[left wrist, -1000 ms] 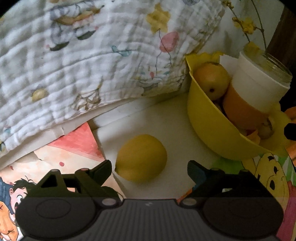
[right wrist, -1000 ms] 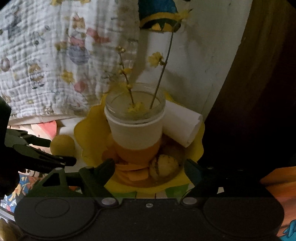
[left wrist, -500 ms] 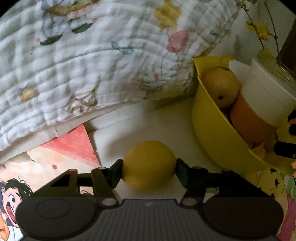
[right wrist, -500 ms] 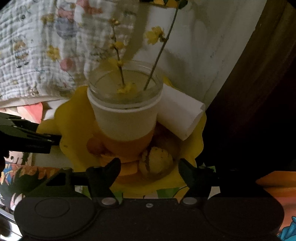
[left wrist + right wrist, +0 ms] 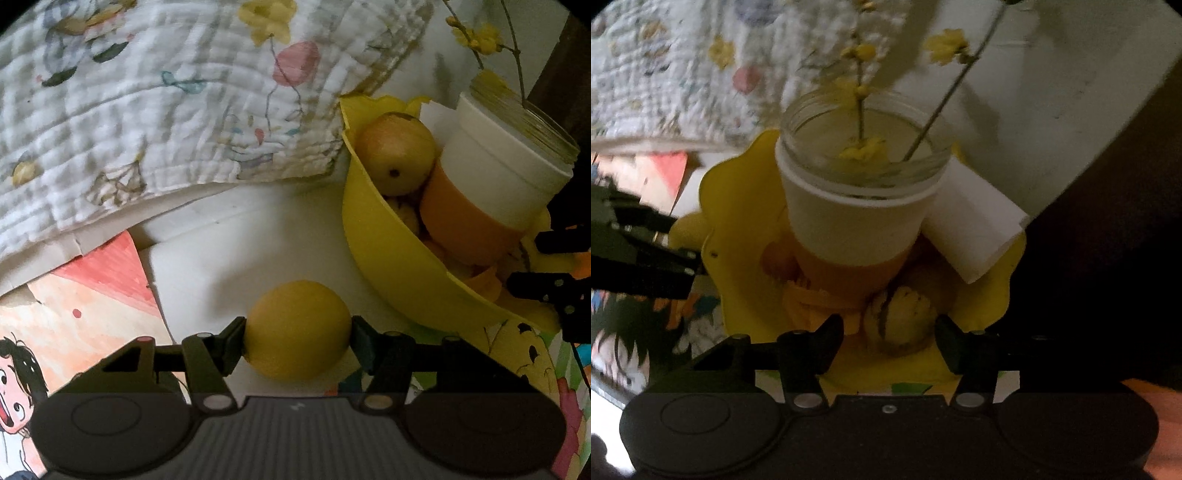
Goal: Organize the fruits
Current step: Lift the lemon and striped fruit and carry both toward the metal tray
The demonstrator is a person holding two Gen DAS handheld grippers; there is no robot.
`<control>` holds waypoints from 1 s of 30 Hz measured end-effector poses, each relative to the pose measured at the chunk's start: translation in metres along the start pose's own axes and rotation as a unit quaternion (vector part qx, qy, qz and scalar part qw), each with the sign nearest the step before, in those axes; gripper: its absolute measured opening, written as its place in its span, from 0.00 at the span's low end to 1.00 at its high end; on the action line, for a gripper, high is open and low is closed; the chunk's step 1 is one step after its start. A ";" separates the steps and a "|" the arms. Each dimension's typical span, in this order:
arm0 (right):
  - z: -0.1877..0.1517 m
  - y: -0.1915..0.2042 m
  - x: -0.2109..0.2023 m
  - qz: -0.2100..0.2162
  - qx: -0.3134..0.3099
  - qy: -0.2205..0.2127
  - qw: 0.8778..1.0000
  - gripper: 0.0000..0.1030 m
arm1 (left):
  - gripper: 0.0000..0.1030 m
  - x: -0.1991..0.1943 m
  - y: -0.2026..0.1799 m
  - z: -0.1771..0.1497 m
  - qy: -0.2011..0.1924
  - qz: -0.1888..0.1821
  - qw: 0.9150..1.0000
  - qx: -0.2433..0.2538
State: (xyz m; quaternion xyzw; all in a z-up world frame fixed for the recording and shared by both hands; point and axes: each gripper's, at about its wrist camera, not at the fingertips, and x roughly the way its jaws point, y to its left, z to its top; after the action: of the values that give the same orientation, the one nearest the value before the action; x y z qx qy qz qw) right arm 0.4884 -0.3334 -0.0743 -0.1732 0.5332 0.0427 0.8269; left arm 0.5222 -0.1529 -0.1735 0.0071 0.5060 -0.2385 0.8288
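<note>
— Left gripper [image 5: 297, 341]?
— Clamped on one lemon [image 5: 297, 328], pads against both sides, over the white surface [image 5: 229, 266] beside the yellow bowl [image 5: 388, 266].
— Right gripper [image 5: 889, 334]?
— Closing around one striped yellow fruit [image 5: 899, 319] in that bowl, pads apart from it.
— Also in the bowl?
— One jar [image 5: 857, 206], two flower stems, one reddish-yellow fruit [image 5: 397, 153].

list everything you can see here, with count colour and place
lemon: 1, yellow, on white surface, between left gripper's pads
bowl: 1, yellow, right of lemon
apple: 1, yellow-red, in bowl
striped fruit: 1, yellow and dark, at bowl's front
jar: 1, glass with white and orange wrap, in bowl, holding flower stems
blanket: 1, white printed, behind
cartoon paper: 1, left of lemon
left gripper: black, shut on lemon
right gripper: black, closing around striped fruit, gaps at both pads
</note>
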 end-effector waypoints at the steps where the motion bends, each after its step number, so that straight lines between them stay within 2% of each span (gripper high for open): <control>1: 0.002 0.000 0.002 0.005 -0.012 0.004 1.000 0.56 | 0.62 0.000 -0.001 0.001 0.000 0.000 1.000 -0.001; 6: 0.013 -0.003 0.011 0.026 -0.100 0.028 0.994 0.56 | 0.62 0.003 -0.008 -0.003 -0.001 -0.003 1.000 -0.008; 11: 0.022 -0.005 0.020 0.027 -0.162 0.041 0.986 0.56 | 0.62 0.002 -0.016 -0.011 -0.003 -0.006 1.000 -0.013; 13: 0.021 -0.010 0.022 0.037 -0.165 0.040 0.985 0.55 | 0.62 -0.002 -0.018 -0.013 -0.003 -0.007 1.000 -0.016; 16: 0.021 -0.007 0.025 0.046 -0.173 0.034 0.983 0.48 | 0.62 -0.011 -0.023 -0.022 -0.005 -0.009 1.000 -0.017; 27: 0.008 0.002 0.010 0.036 -0.185 -0.004 0.982 0.41 | 0.61 -0.050 -0.040 -0.051 -0.016 -0.013 0.999 -0.032; 30: 0.006 0.001 0.001 0.036 -0.179 -0.017 0.983 0.33 | 0.61 -0.060 -0.043 -0.058 -0.019 -0.012 0.999 -0.039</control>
State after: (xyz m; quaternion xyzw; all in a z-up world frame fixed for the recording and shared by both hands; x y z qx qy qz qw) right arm 0.4936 -0.3307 -0.0734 -0.2984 0.5083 0.1701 0.7897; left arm 0.4337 -0.1534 -0.1418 -0.0353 0.4989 -0.2287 0.8352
